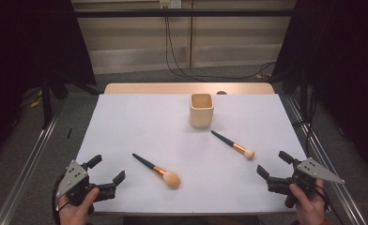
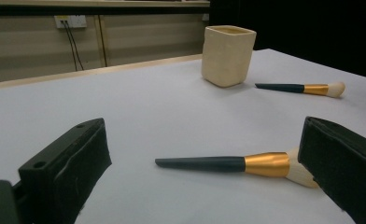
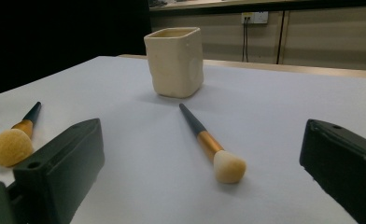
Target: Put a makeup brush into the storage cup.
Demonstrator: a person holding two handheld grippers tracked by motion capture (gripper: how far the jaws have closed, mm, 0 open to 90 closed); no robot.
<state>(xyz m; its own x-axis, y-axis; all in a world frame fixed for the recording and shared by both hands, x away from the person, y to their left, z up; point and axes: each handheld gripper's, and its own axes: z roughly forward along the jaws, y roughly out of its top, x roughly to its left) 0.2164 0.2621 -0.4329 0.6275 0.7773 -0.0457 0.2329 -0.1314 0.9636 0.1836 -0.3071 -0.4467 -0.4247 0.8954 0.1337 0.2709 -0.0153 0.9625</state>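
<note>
Left gripper (image 1: 107, 169): held low at the near left corner of the table (image 1: 140, 122), jaws spread wide with nothing between them. It faces inward toward the left brush, likely so that brush sits in its line of reach.

Right gripper (image 1: 275, 164): held low at the near right corner, jaws also wide apart and empty. It points toward the right brush.

Left brush (image 1: 156, 169): lies flat on the near middle of the table, dark handle pointing up-left, fluffy head toward the near side. In the left gripper view (image 2: 232, 164) it lies crosswise ahead of the jaws, its head just beside the right-hand jaw, not gripped.

Right brush (image 1: 233, 145): lies flat, near the cup, handle tip toward the cup, pale head toward the right gripper. In the right gripper view (image 3: 211, 145) it runs nearly straight away between the jaws, untouched.

Cup (image 1: 202, 110): cream, square-mouthed, upright at the far middle, open top and looks empty. Its central spot seems meant to let either hand reach it.

Step, as judged: each brush is still to be picked up; the cup looks like where they go.

Care: the slim handles lie flat, so a grip must close low and across the handle.
</note>
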